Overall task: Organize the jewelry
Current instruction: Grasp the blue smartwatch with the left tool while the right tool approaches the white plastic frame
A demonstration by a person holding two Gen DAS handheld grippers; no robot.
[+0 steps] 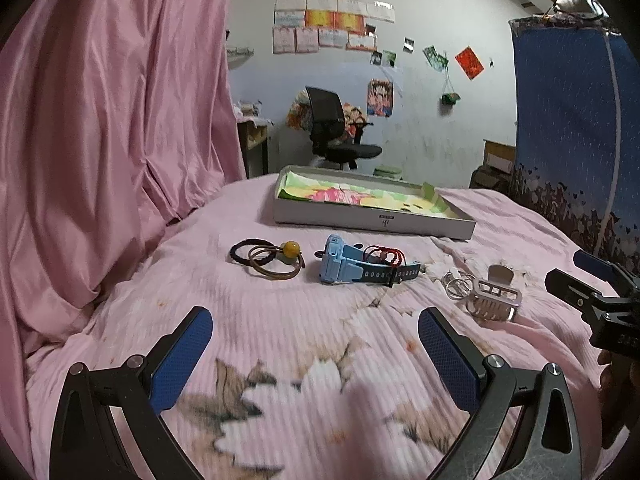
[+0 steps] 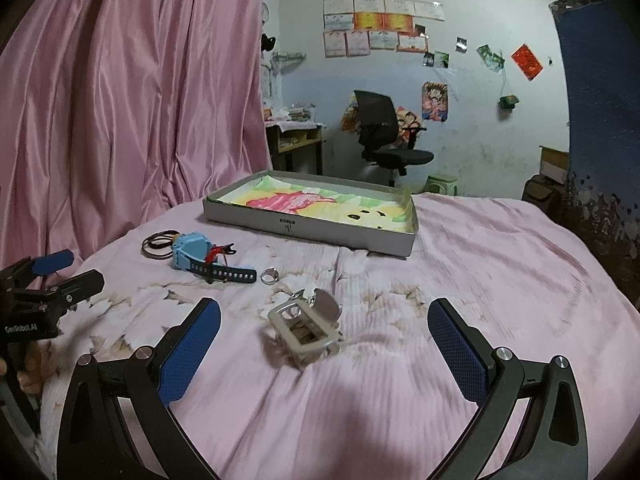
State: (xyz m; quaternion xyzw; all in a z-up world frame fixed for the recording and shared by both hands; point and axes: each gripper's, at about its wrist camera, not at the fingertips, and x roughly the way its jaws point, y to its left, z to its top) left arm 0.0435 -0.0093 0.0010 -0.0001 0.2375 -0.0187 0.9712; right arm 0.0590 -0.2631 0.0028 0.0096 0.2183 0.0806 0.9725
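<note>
Only the left view shows the amber bead (image 1: 291, 249) on the hair ties (image 1: 264, 259); the watch (image 2: 188, 251) hides it from the right. Both tongs (image 1: 316, 354) (image 2: 324, 346) gape wide, empty, over the bed (image 2: 500, 264).

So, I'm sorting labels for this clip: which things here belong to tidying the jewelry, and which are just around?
Part of the job: hair ties, blue watch, red cord, rings, hair clip, box, left gripper and right gripper, both open.

Just around: office chair, pink curtain, wall pictures, desk.
</note>
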